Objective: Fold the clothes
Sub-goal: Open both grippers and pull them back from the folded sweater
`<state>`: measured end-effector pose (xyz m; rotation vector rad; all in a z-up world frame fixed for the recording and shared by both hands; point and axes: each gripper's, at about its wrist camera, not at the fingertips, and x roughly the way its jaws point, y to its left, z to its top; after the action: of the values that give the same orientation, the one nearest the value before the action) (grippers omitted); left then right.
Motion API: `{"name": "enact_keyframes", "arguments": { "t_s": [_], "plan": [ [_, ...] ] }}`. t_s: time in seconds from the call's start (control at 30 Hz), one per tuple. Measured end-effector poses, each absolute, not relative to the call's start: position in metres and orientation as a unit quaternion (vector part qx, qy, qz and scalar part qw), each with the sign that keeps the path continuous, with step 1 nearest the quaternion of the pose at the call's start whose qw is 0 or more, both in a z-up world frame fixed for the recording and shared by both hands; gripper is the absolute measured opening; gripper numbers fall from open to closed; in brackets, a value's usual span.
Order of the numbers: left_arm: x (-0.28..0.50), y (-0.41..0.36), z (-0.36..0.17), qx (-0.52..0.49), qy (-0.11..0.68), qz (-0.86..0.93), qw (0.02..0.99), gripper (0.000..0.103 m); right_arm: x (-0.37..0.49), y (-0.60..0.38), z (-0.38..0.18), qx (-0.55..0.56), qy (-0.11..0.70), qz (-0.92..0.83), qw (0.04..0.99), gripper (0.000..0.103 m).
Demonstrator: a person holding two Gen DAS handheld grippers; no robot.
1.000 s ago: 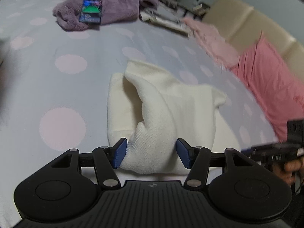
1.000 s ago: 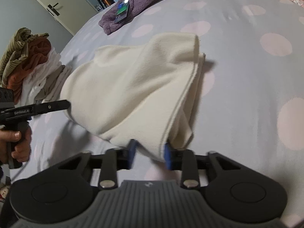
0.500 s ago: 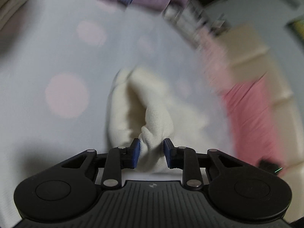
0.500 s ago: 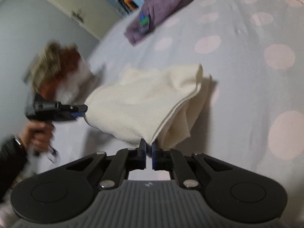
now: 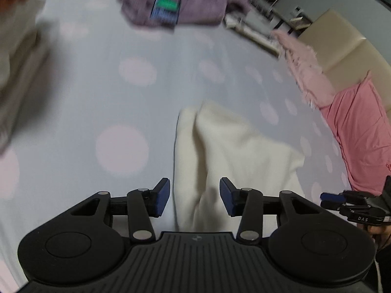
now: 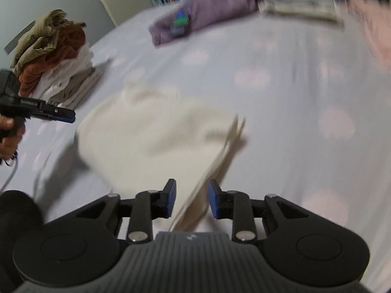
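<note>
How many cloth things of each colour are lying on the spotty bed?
Cream: 1, the cream towel
Purple: 1, the purple garment
Pink: 2, the fuzzy pink cloth and the pink pillow
Mixed: 1, the clothes pile
Total: 5

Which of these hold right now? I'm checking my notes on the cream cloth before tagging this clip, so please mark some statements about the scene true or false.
1. The left gripper is clamped tight on the cream cloth. False: its jaws have just been opening and stand apart, with the cloth lying loose between them.
2. The right gripper has a cloth edge between its open jaws. True.
3. A stack of folded clothes sits on the bed, left in the right wrist view. True.
4. The purple towel lies on top of the cream cloth. False: it lies far off across the dotted bedsheet.
5. A pink garment lies to the right of the cream cloth in the left wrist view. True.
</note>
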<state>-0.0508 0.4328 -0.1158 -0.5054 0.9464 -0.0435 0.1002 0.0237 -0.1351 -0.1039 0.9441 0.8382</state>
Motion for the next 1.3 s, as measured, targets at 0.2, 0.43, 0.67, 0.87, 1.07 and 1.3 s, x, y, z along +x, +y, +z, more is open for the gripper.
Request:
{"name": "enact_keyframes", "arguments": {
  "t_s": [0.2, 0.43, 0.67, 0.87, 1.07, 1.3],
  "plan": [
    [-0.013, 0.401, -0.107, -0.226, 0.422, -0.051, 0.876, 0.042, 0.114, 0.086, -0.131, -0.133, 0.368, 0.442, 0.808, 0.038],
    [0.047, 0.365, -0.154, -0.161, 0.49, -0.064, 0.854, 0.036, 0.136, 0.14, -0.166, -0.169, 0.351, 0.473, 0.79, 0.036],
    [0.076, 0.385, -0.178, -0.224, 0.446, -0.006, 0.867, 0.022, 0.176, 0.143, -0.185, -0.107, 0.354, 0.437, 0.82, 0.035],
    [0.053, 0.4, -0.148, -0.239, 0.4, 0.014, 0.885, 0.023, 0.193, 0.11, -0.175, -0.062, 0.368, 0.426, 0.824, 0.037],
    [-0.006, 0.408, -0.126, -0.238, 0.377, 0.021, 0.895, 0.047, 0.183, 0.069, -0.169, 0.003, 0.381, 0.402, 0.833, 0.044],
    [-0.068, 0.407, -0.128, -0.236, 0.399, 0.041, 0.885, 0.047, 0.154, 0.057, -0.161, 0.017, 0.407, 0.38, 0.831, 0.062]
  ]
}}
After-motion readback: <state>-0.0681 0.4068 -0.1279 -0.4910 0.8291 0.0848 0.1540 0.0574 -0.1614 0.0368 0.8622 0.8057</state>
